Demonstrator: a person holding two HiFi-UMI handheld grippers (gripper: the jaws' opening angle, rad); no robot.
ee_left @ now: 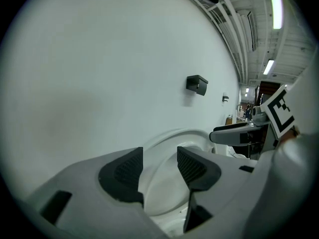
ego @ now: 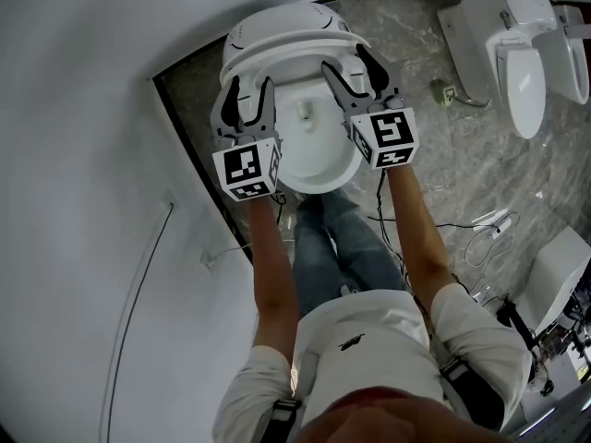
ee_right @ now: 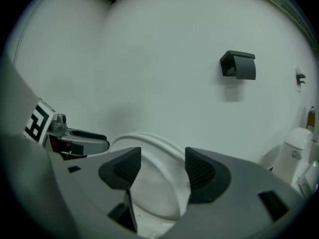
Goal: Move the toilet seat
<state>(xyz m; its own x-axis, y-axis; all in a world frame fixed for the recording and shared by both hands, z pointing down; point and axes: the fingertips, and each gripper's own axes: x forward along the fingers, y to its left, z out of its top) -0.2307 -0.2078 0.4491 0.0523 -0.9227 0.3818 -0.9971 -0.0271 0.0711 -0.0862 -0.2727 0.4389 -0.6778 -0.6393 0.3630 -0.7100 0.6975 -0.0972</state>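
While the person stands facing the toilet bowl (ego: 319,160), both hand-held grippers reach forward over it, one at each side. The toilet seat (ego: 286,30) stands raised at the back of the bowl, close to the white wall (ego: 83,155), with its curved rim toward the person.

The left hand-held gripper (ego: 251,83) is at the seat's left edge. In its own view its jaws (ee_left: 159,156) are spread, and the seat's white rim (ee_left: 174,133) shows through the gap, with neither pad seen pressing on it.

The right hand-held gripper (ego: 343,58) is at the seat's right edge. Its jaws (ee_right: 162,156) are also spread. The seat's rim (ee_right: 149,138) arcs through the gap and passes close by the right-hand pad, though contact cannot be made out.

A dark paper holder (ee_right: 239,64) hangs on the wall above. A second toilet (ego: 517,53) stands well apart on the grey marbled floor (ego: 416,109), and loose cables (ego: 480,233) lie to the person's right.
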